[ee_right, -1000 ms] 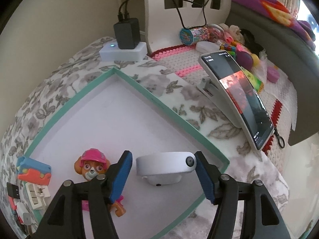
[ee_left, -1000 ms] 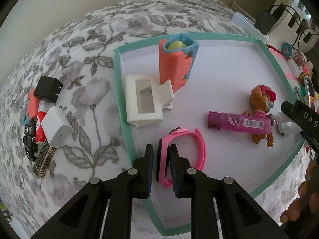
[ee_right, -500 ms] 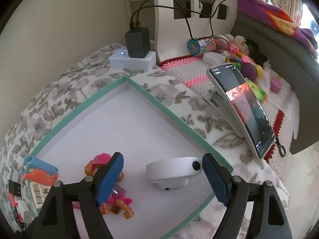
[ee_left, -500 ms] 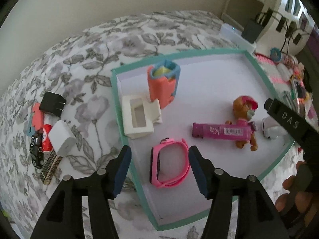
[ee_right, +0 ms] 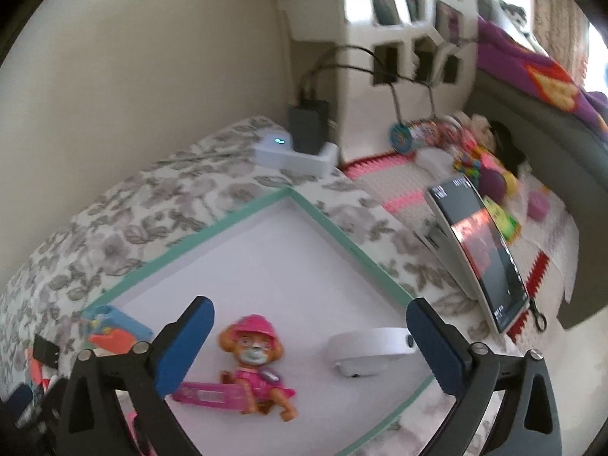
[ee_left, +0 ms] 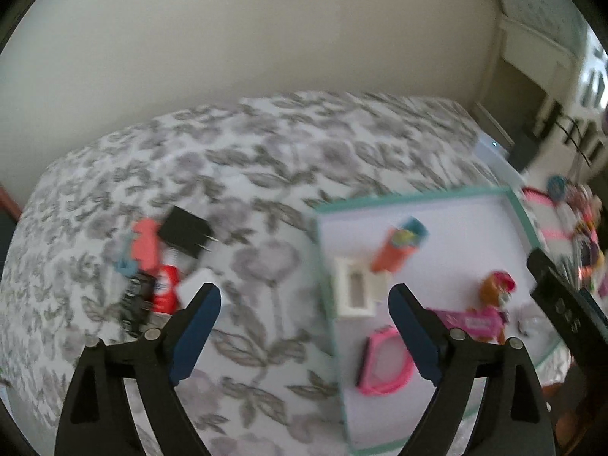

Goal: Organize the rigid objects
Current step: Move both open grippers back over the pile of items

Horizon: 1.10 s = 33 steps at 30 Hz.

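Both grippers hang spread wide over the bed, their jaws having just been opening, nothing between them. The left gripper sits above the flowered cover beside the tray; the pink watch lies inside the tray. The right gripper hovers over the white band and toy pup. A blurry heap, perhaps chargers, lies outside.

Released the pink watch, now lying free in the tray; left hand-held gripper just opened wide, lifted and swung toward the bed. Let go of the white camera; right hand-held gripper just spread fully and raised.
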Tool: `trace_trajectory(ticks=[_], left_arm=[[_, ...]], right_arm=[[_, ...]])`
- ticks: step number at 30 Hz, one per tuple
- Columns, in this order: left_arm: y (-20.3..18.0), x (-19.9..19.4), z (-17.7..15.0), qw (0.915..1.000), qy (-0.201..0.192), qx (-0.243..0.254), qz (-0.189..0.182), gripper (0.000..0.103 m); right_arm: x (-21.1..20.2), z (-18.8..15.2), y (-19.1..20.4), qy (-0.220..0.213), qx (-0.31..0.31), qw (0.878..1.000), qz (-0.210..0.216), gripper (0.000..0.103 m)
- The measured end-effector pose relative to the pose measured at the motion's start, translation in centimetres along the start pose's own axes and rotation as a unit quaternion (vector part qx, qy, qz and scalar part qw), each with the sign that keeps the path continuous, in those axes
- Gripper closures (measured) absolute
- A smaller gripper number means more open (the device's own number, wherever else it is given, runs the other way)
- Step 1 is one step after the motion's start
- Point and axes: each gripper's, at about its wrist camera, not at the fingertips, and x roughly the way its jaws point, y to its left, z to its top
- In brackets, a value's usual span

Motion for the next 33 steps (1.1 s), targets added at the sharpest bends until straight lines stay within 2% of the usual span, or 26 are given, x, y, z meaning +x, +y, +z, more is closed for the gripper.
trace_trajectory(ticks=[4,9,18,24,29,33], left_arm=[[3.3,-0.3,0.7,0.9986,-0.011,-0.042,0.029,0.009],[7.1,-0.1,0.7,0.9943,0.001,-0.078,0.073,0.008],[15.7,-0.4,-0.6,0.976,0.018,-0.175,0.128,0.008],[19.5,-0.6,-1.6,0.9667,0.026,-0.216,0.134,0.008],[20.8,-0.2,-2.0,0.9651,0.035,-0.23,0.12,0.008],[20.9,1.0,-2.2,0.9656,0.055,-0.231,0.105,0.008]], right_arm=[[-1.0,-0.4,2.9,-0.004,-0.044,0.998,0.044,0.0],[-2.7,-1.6,7.0,-0.021,-0.115,0.989,0.085,0.0],[-4.6,-4.0,11.9,-0.011,-0.188,0.97,0.154,0.0],[-5.5,-5.7,14.6,-0.002,-0.232,0.955,0.185,0.0],[-5.7,-7.6,17.4,0.013,-0.279,0.938,0.207,0.0],[-5.6,-9.6,19.8,0.026,-0.328,0.918,0.219,0.0]])
